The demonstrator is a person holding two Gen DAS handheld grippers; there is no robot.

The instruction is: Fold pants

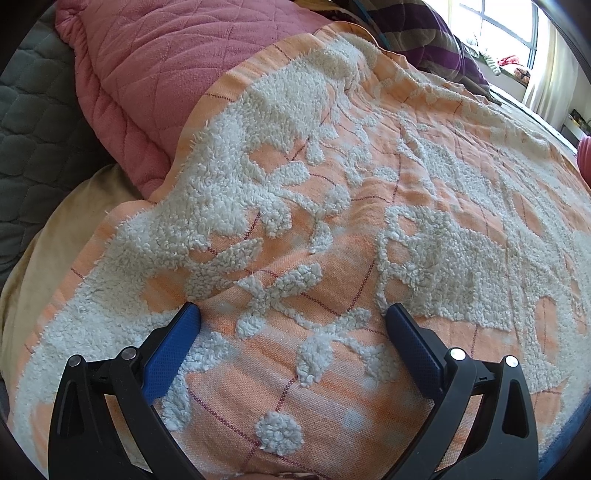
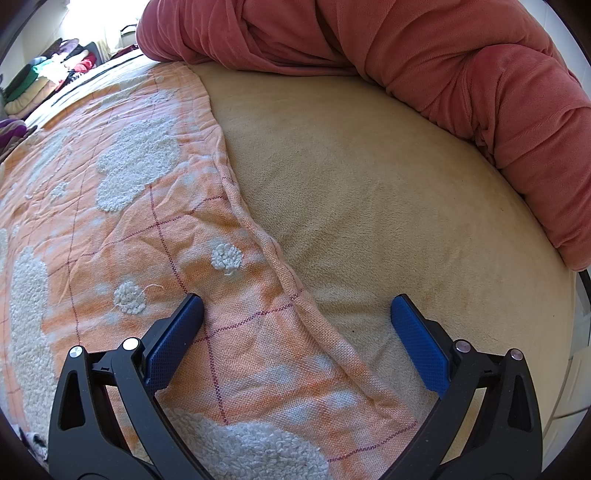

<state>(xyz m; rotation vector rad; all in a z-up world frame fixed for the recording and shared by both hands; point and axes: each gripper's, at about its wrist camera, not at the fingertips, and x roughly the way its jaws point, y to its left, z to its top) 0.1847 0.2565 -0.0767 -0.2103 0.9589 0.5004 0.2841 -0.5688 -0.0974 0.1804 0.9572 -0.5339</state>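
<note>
No pants show in either view. My left gripper is open and empty, its blue-padded fingers hovering low over an orange bedspread with white tufted patterns. My right gripper is open and empty too, over the hemmed edge of the same orange bedspread, where it meets a beige fleece sheet.
A pink quilted blanket lies bunched at the back left, and shows as a rolled pink bundle in the right wrist view. A grey quilted cover is at far left. A purple striped blanket and a window are beyond. Piled clothes lie far left.
</note>
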